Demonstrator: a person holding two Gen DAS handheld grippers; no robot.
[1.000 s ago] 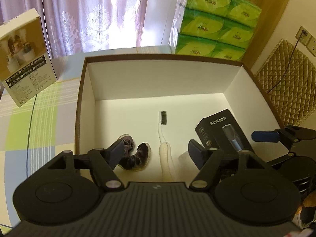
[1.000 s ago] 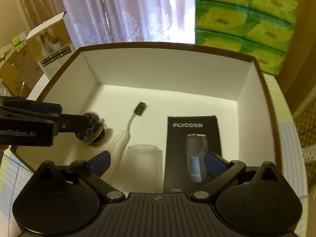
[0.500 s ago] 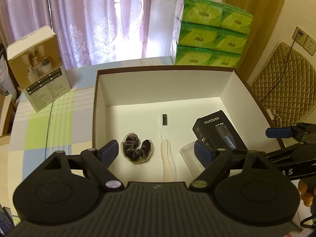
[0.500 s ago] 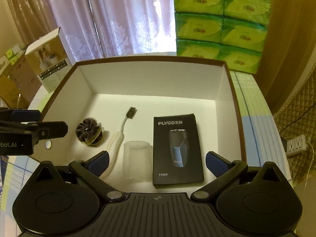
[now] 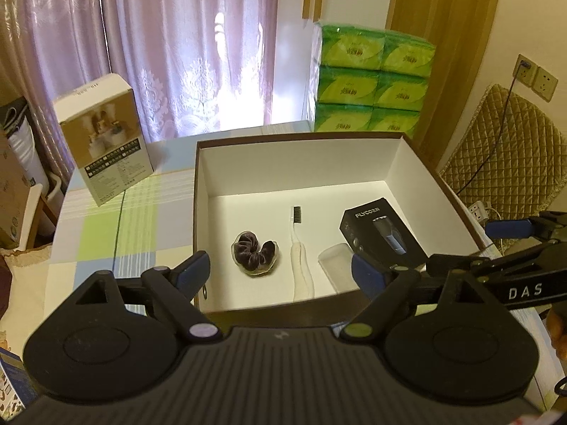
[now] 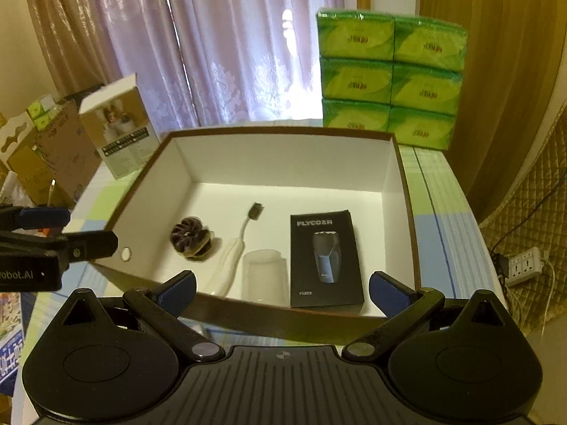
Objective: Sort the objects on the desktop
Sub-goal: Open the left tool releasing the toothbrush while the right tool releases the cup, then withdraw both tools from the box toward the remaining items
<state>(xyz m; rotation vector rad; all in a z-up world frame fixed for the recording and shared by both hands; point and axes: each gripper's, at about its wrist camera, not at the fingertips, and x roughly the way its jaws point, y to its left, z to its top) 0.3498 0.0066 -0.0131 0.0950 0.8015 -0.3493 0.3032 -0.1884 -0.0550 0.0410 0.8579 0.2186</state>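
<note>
A brown box with white inside (image 5: 301,170) (image 6: 283,156) holds a dark purple scrunchie (image 5: 254,249) (image 6: 191,237), a white toothbrush (image 5: 299,251) (image 6: 234,251), a clear cup lying on its side (image 5: 335,267) (image 6: 264,276) and a black FLYCO shaver box (image 5: 381,233) (image 6: 324,255). My left gripper (image 5: 280,272) hangs open above the box's near edge, nothing between its fingers. My right gripper (image 6: 281,285) is also open and empty, above the near edge. Each gripper shows at the side of the other's view.
A white and tan product carton (image 5: 102,141) (image 6: 118,127) stands left of the box on the checked tablecloth (image 5: 117,226). Green tissue packs (image 5: 372,78) (image 6: 389,78) are stacked behind. A quilted chair (image 5: 503,156) and a power strip (image 6: 524,265) are at the right.
Both grippers have pulled up and back from inside the box; the scrunchie, earlier by my left fingertip, now lies free on the box floor. Both stay open.
</note>
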